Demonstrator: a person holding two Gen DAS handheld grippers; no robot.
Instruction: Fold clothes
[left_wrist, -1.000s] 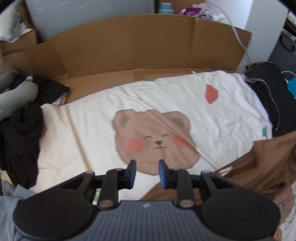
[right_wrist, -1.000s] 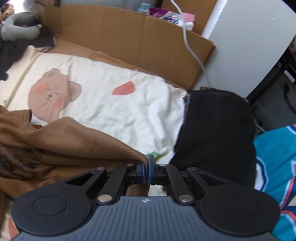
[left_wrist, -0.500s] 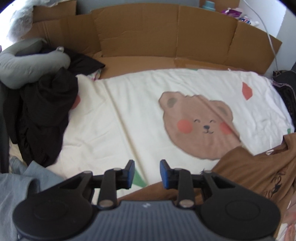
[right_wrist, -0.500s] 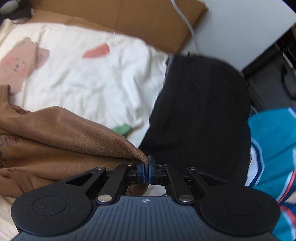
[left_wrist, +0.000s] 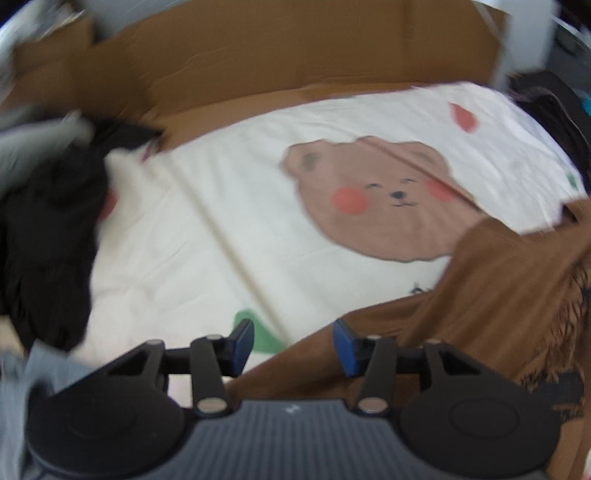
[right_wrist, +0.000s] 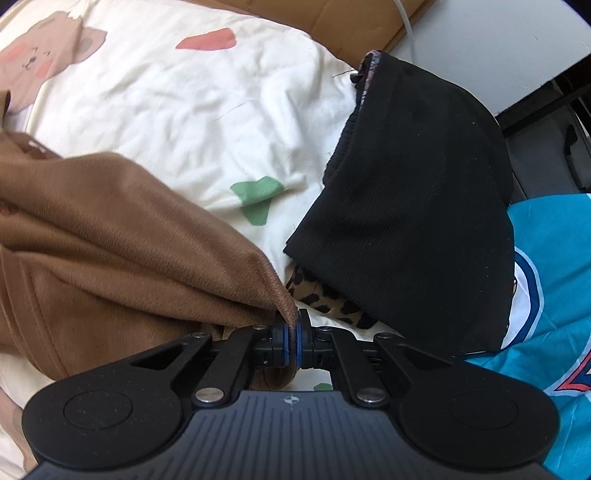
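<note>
A: Where does the soft brown fleece garment (right_wrist: 122, 236) lie, and which way does it run?

B: In the right wrist view it fills the lower left of the frame, its folds running from the left edge down to a corner at the lower centre; the right gripper (right_wrist: 292, 341) is clenched on that corner, pads pressed together with fabric between them.

A: And in the left wrist view?

B: The same brown garment (left_wrist: 509, 288) heaps in the lower right, one edge stretching leftwards along the bottom under the left gripper (left_wrist: 293, 341); that gripper is released, its blue pads (left_wrist: 242, 341) wide apart with nothing between them; this view is blurred.

A: Any containers?

B: A flattened brown cardboard sheet (left_wrist: 295, 55) stands like a wall across the top of the frame; I cannot tell whether it holds anything.

A: What room is there?

B: The cream bedsheet with a bear face print (left_wrist: 229, 221) lies bare through the centre; a pile of black clothes (left_wrist: 48, 236) crowds the left edge; in the right wrist view a folded black knitted garment (right_wrist: 417, 206) sits right of centre, a leopard-print fabric (right_wrist: 325, 299) peeking from beneath it, just beside the gripped corner; a turquoise printed cloth (right_wrist: 554, 280) fills the right edge.
</note>
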